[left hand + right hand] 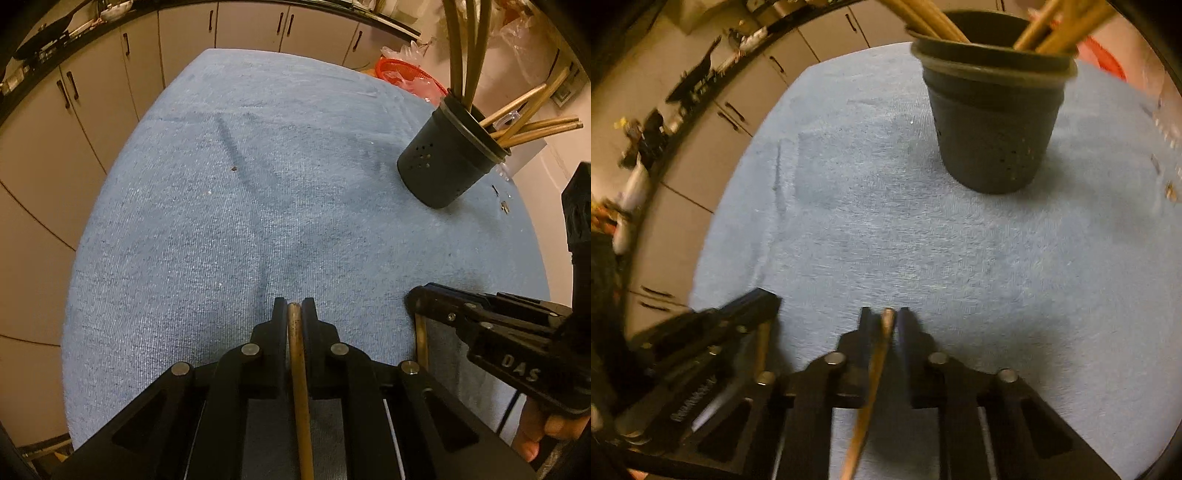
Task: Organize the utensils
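1. Blue terry cloth (229, 206) covers the whole work surface, and everything in use sits on it or hangs over it.
2. Beige cupboard doors (92, 122) with dark handles run behind the cloth, under a dark counter edge crowded with kitchen things too blurred to name.
3. A red basket (400, 72) lies past the far right edge of the cloth, with clear plastic just beside it.
4. A dark, round holder (448, 155) with small holes in its side stands upright on the far right part of the cloth; in the right wrist view it (993, 122) is straight ahead of the right gripper.
5. Wooden chopsticks (532, 125) lean out of the holder's mouth, with several darker long handles rising steeply beside them.
6. The left gripper (294, 308) hangs low over the near edge of the cloth, its jaws drawn narrow and clamped on a chopstick (297, 354) that runs back between the fingers toward the camera.
7. The right gripper (884, 315) is just beside it on the right, jaws likewise narrow around a second chopstick (877, 363), tilted slightly between the fingers; the view is motion-blurred.
8. Both held sticks are well apart from the holder.
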Demonstrator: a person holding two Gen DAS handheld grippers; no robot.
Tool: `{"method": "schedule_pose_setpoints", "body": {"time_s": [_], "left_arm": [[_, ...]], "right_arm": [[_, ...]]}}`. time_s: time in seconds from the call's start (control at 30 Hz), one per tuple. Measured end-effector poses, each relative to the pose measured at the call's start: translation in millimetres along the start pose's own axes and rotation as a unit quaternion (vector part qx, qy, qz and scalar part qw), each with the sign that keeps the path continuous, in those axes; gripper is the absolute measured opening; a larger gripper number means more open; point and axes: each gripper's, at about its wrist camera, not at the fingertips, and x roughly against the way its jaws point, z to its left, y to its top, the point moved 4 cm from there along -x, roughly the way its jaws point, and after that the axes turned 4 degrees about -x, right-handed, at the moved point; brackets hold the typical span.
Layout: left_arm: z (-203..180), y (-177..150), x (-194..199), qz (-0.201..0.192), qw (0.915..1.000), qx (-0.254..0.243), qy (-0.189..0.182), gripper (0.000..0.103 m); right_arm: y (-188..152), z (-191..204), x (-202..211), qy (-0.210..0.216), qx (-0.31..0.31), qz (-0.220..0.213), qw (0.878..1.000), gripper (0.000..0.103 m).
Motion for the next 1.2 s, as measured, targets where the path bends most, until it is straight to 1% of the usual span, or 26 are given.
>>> {"method": "schedule_pose_setpoints", "body": {"time_s": [0.1, 0.13, 0.17, 0.2, 0.23, 0.27, 0.3, 0.53, 0.57, 0.63, 0.67, 0.77, 0.8, 0.83, 0.97, 1.07, 1.1, 1.2], "left_arm": [[3, 2, 0, 0.013, 0.9997, 0.015, -0.016, 0.009], [5, 3, 0, 0.019, 0.9994, 0.022, -0.021, 0.01], [5, 5, -1, 0.024, 0.9988, 0.032, -0.028, 0.015], [5, 7, 0, 0.025, 0.9985, 0.038, -0.032, 0.024], [5, 8, 0, 0.024, 0.9985, 0.041, -0.028, 0.029], [5, 10, 0, 0.022, 0.9987, 0.041, -0.021, 0.036], [4, 12, 1, 0.02, 0.9991, 0.038, -0.01, 0.038], [-5, 14, -2, 0.034, 0.9991, 0.014, 0.023, 0.038], [-7, 12, -2, 0.04, 0.9987, 0.007, 0.032, 0.037], [-12, 10, -3, 0.048, 0.9975, -0.007, 0.051, 0.033], [-13, 10, -3, 0.05, 0.9968, -0.014, 0.061, 0.027], [-16, 6, -5, 0.046, 0.9948, -0.025, 0.087, 0.017], [-16, 5, -5, 0.046, 0.9939, -0.028, 0.096, 0.01], [-17, 4, -5, 0.045, 0.9931, -0.031, 0.104, 0.008], [-16, 4, -4, 0.039, 0.9939, -0.026, 0.1, 0.007], [-15, 1, -1, 0.034, 0.9966, -0.015, 0.074, 0.007], [-15, 0, 3, 0.028, 0.9975, -0.01, 0.064, 0.007], [-16, 6, 15, 0.004, 0.9984, -0.001, 0.057, 0.007]], "right_arm": [[0, -11, 3, -0.002, -0.002, -0.002, 1.0, 0.009], [0, -15, 5, -0.01, -0.001, -0.005, 1.0, 0.009], [0, -18, 7, -0.021, 0.003, -0.009, 1.0, 0.009], [0, -21, 9, -0.029, 0.006, -0.01, 1.0, 0.009], [0, -23, 10, -0.032, 0.008, -0.01, 0.999, 0.009], [0, -26, 11, -0.033, 0.007, -0.009, 0.999, 0.009], [-1, -30, 12, -0.031, 0.005, -0.006, 0.999, 0.009], [-2, -39, 16, -0.026, -0.005, -0.001, 1.0, 0.009], [-3, -40, 17, -0.027, -0.005, 0.0, 1.0, 0.009], [-4, -39, 18, -0.03, -0.003, 0.0, 1.0, 0.009], [-3, -39, 17, -0.031, -0.003, 0.001, 1.0, 0.009], [-3, -36, 17, -0.037, -0.002, -0.001, 0.999, 0.009], [-3, -35, 16, -0.038, 0.0, -0.001, 0.999, 0.009], [-2, -35, 16, -0.039, 0.002, -0.002, 0.999, 0.009], [-1, -36, 17, -0.036, 0.0, -0.006, 0.999, 0.009], [-3, -37, 20, -0.024, -0.002, -0.016, 1.0, 0.009], [-3, -38, 25, -0.017, -0.004, -0.022, 1.0, 0.009], [-2, -36, 42, 0.004, -0.001, -0.041, 0.999, 0.008]]}}
